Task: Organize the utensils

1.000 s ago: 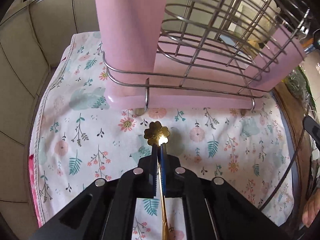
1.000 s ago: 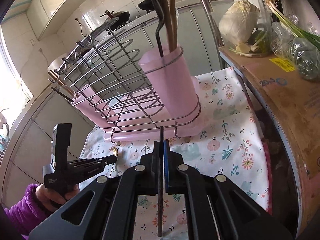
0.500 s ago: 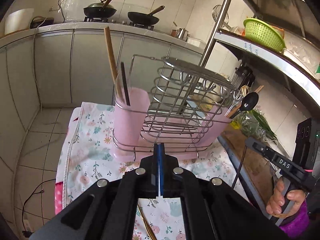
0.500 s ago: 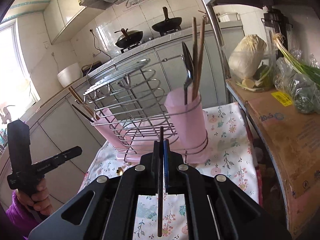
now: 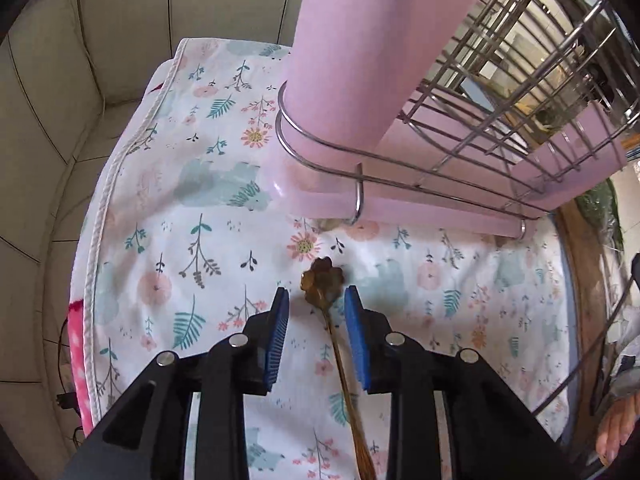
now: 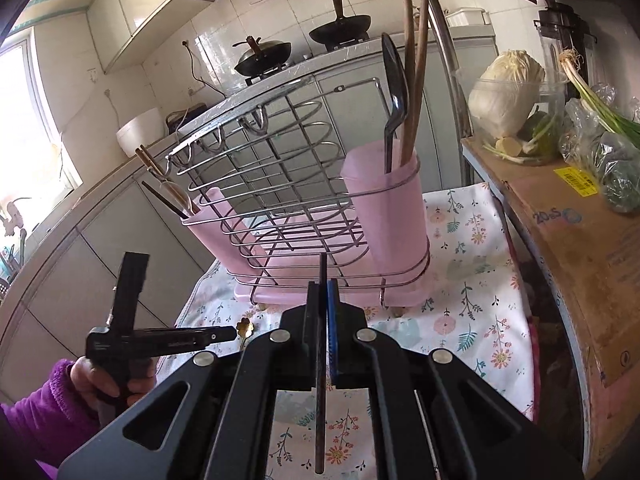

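Observation:
A gold spoon (image 5: 323,280) with a flower-shaped end lies on the floral cloth (image 5: 192,248), its handle running back under my left gripper (image 5: 317,294). That gripper's jaws are opening; the blue pads (image 5: 280,320) stand either side of the spoon without pressing it. In the right wrist view the left gripper (image 6: 224,334) hovers beside the spoon (image 6: 244,326). My right gripper (image 6: 325,284) is shut on a thin dark chopstick (image 6: 321,268), in front of the wire rack (image 6: 280,168). Its right pink cup (image 6: 392,216) holds a black spoon and two wooden chopsticks. The left pink cup (image 6: 208,216) holds chopsticks.
A cardboard box (image 6: 580,240) to the right carries a cabbage (image 6: 508,92) and bagged greens. A steel post (image 6: 444,40) rises behind the rack. The cloth's left hem (image 5: 104,200) drops to the tiled floor. A purple sleeve (image 6: 40,408) and a hand (image 5: 616,436) show.
The left gripper, shut on the gold spoon a second ago, lifted to face the rack, then dropped back; its jaws now stand apart around the spoon. The right gripper keeps its chopstick.

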`<state>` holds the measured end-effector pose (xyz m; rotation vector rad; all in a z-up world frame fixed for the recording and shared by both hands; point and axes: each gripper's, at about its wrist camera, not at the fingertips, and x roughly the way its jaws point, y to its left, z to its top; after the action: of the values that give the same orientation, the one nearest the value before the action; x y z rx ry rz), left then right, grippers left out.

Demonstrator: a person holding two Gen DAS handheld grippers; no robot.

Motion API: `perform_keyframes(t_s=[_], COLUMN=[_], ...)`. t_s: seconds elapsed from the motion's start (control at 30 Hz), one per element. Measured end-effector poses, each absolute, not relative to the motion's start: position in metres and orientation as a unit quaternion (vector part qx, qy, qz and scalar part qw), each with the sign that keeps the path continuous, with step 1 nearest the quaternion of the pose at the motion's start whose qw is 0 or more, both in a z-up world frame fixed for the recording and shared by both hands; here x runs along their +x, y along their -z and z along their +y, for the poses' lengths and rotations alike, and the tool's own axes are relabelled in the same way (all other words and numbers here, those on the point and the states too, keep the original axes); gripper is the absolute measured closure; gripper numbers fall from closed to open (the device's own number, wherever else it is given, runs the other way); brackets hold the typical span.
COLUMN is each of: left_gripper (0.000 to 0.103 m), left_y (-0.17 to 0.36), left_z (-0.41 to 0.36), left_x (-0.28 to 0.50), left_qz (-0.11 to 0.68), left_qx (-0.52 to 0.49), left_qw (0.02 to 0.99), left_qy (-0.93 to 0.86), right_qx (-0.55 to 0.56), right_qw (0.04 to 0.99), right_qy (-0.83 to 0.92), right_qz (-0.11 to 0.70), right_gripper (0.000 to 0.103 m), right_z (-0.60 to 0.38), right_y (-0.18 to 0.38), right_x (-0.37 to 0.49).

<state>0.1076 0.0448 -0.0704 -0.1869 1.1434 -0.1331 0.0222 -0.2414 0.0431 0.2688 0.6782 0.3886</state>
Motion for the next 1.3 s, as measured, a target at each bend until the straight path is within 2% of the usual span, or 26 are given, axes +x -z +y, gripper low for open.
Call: perform_keyframes(t_s=[0.13, 0.17, 0.2, 0.23, 0.47, 0.63, 1.03, 1.3], left_gripper=[0.078, 0.083, 0.098, 0.100, 0.101, 0.101, 0.101, 0.101], left_y=[0.078, 0.078, 0.077, 0.075, 0.033, -0.023, -0.178, -0.212], left_z=[0.031, 0.028, 0.026, 0.026, 0.028, 0.038, 0.059, 0.049], left_x=[0.114, 0.113, 0.111, 0.108, 0.066, 0.037, 0.008, 0.021], left_qz=[0.520, 0.517, 0.513, 0.509, 0.451, 0.374, 0.117, -0.002], left_qx=[-0.053, -0.045, -0.043, -0.048, -0.057, -0.073, -0.086, -0.024], left_qw=[0.851, 0.853, 0.856, 0.858, 0.886, 0.918, 0.988, 0.998], left_qy=[0.047, 0.047, 0.049, 0.058, 0.092, 0.109, 0.046, -0.057], right_qx=[0.134, 0.135, 0.136, 0.137, 0.141, 0.133, 0.069, 0.051], right_qw=[0.913, 0.912, 0.912, 0.912, 0.914, 0.925, 0.976, 0.988], right_qy=[-0.182, -0.181, -0.180, -0.178, -0.178, -0.177, -0.162, -0.143], right_qz=[0.340, 0.342, 0.344, 0.344, 0.335, 0.309, 0.124, 0.041], right_gripper=[0.099, 0.099, 0.099, 0.099, 0.099, 0.099, 0.099, 0.099], right_z=[-0.244, -0.244, -0.245, -0.246, -0.248, -0.247, -0.236, -0.227], right_y=[-0.034, -0.032, -0.031, -0.030, -0.033, -0.047, -0.140, -0.177], right_x=[0.024, 0.025, 0.025, 0.025, 0.021, 0.015, 0.010, 0.025])
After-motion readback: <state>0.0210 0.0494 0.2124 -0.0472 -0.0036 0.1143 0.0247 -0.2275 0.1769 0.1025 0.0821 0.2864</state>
